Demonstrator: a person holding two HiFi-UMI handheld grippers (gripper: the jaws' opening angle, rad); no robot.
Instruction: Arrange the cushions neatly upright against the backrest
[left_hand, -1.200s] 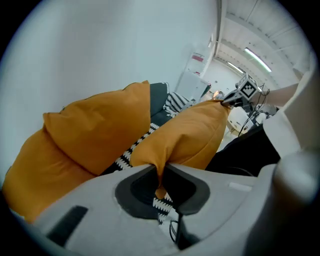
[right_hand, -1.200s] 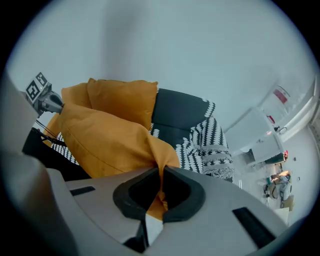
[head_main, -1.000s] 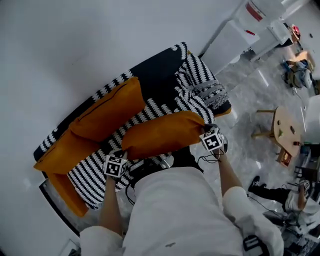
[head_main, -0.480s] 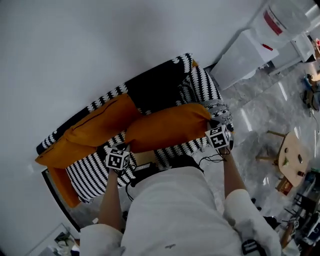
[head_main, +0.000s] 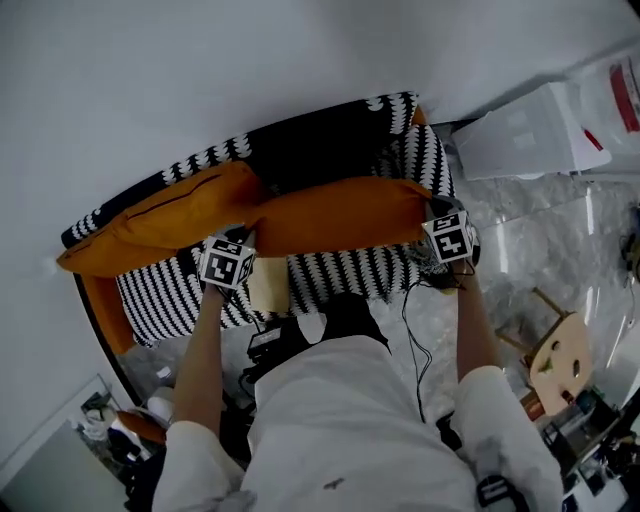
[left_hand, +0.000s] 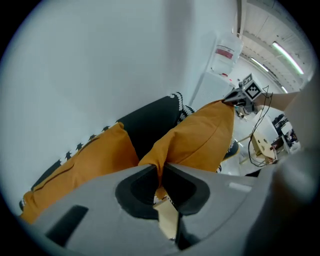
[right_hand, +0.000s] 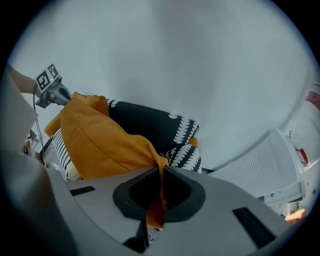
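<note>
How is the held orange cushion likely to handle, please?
Probably soft: the cushion bunches at its corners in the left claw and right claw. Likely light, as corner pinches carry it. Little sag between them suggests firm stuffing.

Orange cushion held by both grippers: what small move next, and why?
Probably ease the held cushion back against the backrest, beside the other cushion: left gripper and right gripper each pinch a corner, and it hangs out in front.
</note>
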